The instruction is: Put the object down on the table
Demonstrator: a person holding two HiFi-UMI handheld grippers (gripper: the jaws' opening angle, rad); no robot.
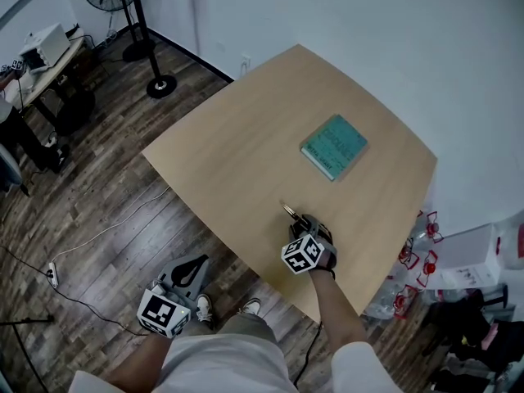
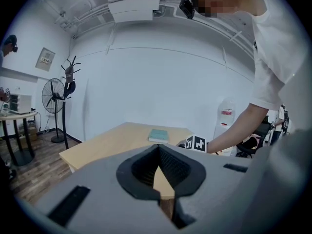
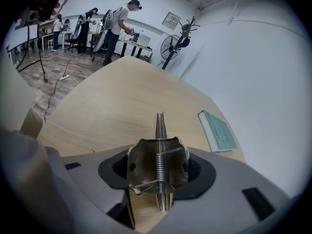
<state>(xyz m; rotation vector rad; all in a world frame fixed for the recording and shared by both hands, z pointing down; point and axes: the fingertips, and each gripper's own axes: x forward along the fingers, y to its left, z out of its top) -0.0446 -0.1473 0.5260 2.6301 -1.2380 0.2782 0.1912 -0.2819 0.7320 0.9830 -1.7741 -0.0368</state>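
A brass-coloured metal spring clip (image 3: 158, 169) sits upright between the jaws of my right gripper (image 3: 158, 155), which is shut on its two handle plates. The clip's thin nose points toward the table. In the head view the right gripper (image 1: 304, 226) hovers over the near edge of the light wooden table (image 1: 237, 146), with the clip (image 1: 289, 211) poking out ahead of it. My left gripper (image 1: 195, 264) hangs off the table, low by the person's knee, above the floor. Its pads (image 2: 146, 167) meet at the tips with nothing between them.
A teal book (image 1: 333, 146) lies on the far right part of the table and also shows as the book (image 3: 218, 130) ahead to the right. Water bottles (image 1: 409, 273) stand beside the table's right edge. A standing fan (image 1: 135, 23) and a desk (image 1: 41, 56) are at the back left.
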